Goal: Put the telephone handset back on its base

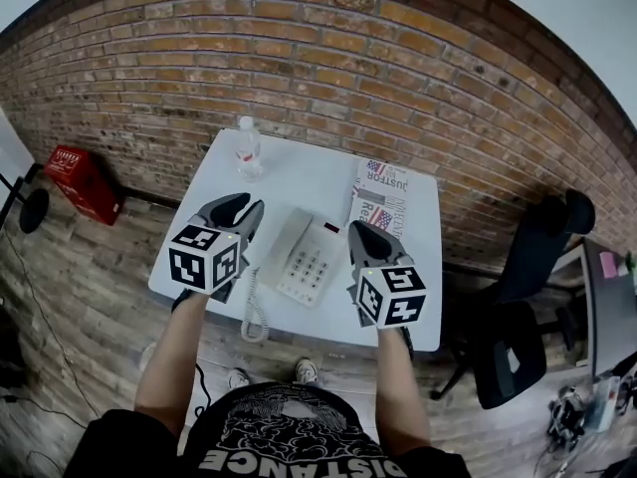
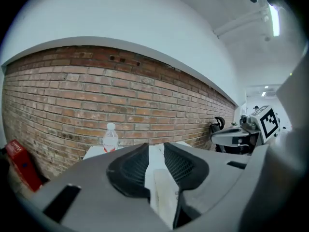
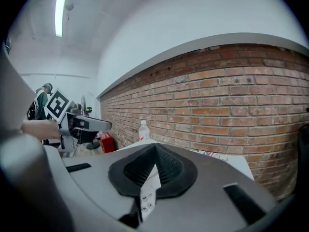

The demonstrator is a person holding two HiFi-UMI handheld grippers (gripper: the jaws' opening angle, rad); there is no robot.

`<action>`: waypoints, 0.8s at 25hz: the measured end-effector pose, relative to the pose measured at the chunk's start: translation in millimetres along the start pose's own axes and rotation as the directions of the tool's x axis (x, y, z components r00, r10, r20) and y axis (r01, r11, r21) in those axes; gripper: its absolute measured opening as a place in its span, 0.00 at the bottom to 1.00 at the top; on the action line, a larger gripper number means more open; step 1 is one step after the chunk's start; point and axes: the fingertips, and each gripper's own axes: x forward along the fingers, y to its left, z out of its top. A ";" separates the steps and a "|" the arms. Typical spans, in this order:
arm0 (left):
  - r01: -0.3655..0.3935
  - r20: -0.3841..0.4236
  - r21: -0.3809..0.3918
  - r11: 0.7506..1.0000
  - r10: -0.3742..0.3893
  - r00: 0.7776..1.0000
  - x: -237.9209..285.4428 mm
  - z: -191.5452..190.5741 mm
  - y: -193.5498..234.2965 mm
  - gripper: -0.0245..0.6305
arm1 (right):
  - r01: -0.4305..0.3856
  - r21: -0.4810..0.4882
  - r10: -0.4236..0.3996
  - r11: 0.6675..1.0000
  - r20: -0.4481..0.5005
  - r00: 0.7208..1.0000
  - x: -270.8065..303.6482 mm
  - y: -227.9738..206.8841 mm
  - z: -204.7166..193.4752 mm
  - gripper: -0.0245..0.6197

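**Handset lying along the left side of its base, left fingers nearest**

The telephone handset (image 1: 282, 247) is lying on the left side of the base (image 1: 313, 267), mid-bench (image 1: 299, 182). Its long axis is running from the near edge toward the brick wall, leaning slightly right at the far end. It appears to be sitting in its cradle, so the task is looking done or close to it, though how squarely it is seated is not showing. The coiled cord (image 1: 255, 312) is trailing off the near end and drooping over the bench edge.

The left gripper (image 1: 247, 205) is hovering just left of the handset and is clearly the nearer one. Its fingers are standing partly apart with nothing pinched, the cream handset (image 2: 164, 192) showing below through the gap. The right gripper (image 1: 360, 231) is hovering at the base's right edge. Its fingers are meeting at the tips and gripping nothing, with the keypad showing underneath.

Any further nudge would be falling to the left gripper, coming in across the handset's short width.

The newspaper (image 1: 381, 195) at the far right corner is showing large letters that seem to read "JUSTFOR", beside flag pictures. The water bottle (image 1: 248, 149) is wearing a red-and-white label too small to read. The person's shirt is showing "DISTANCE".
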 end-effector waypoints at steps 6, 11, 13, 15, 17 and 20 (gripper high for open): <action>-0.065 0.039 -0.006 0.998 0.065 0.997 -17.6 -0.1 11.9 0.08 | -0.004 -0.019 0.004 1.000 0.002 1.000 -3.3 0.2 1.3 0.03; -0.095 0.047 -0.007 0.995 0.095 0.994 -24.4 -1.5 18.8 0.07 | -0.006 -0.026 0.006 1.000 -0.001 1.000 -2.7 1.7 0.0 0.03; -0.091 0.052 -0.022 0.996 0.092 0.994 -25.6 -0.9 19.2 0.07 | -0.005 -0.029 0.005 1.000 0.001 1.000 -2.9 1.7 1.5 0.03; -0.090 0.052 -0.023 0.996 0.092 0.994 -26.6 -0.3 19.9 0.07 | -0.005 -0.032 0.005 0.999 0.003 1.000 -2.9 2.5 3.2 0.03; -0.090 0.049 -0.021 0.996 0.091 0.995 -26.4 -0.6 20.5 0.07 | -0.004 -0.034 0.004 0.999 0.005 1.000 -2.9 3.1 3.8 0.03; -0.084 0.044 -0.022 0.996 0.085 0.995 -24.5 -2.5 18.6 0.07 | 0.001 -0.037 0.000 0.999 0.003 1.000 -4.3 2.0 3.3 0.03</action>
